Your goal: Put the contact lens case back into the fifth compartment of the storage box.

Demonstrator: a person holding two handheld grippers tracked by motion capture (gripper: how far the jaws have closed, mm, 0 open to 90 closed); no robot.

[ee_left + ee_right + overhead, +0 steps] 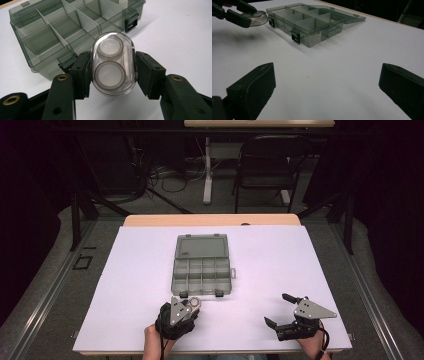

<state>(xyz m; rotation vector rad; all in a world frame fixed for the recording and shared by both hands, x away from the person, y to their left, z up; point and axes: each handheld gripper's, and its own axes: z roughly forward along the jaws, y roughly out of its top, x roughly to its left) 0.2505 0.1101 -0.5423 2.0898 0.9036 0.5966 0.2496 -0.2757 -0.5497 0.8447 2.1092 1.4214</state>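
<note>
A smoky grey compartment box lies open mid-table, its lid folded back. The left gripper view shows its dividers and empty cells. My left gripper hovers just in front of the box, shut on a clear oval capsule that holds two round white discs; the capsule also appears in the right gripper view, held above the table beside the box. My right gripper rests open near the front right, with nothing between its jaws.
A white sheet covers the table. Beyond the far edge stand a black chair, a white table leg and cables on the floor. Two black latches sit on the box's front wall.
</note>
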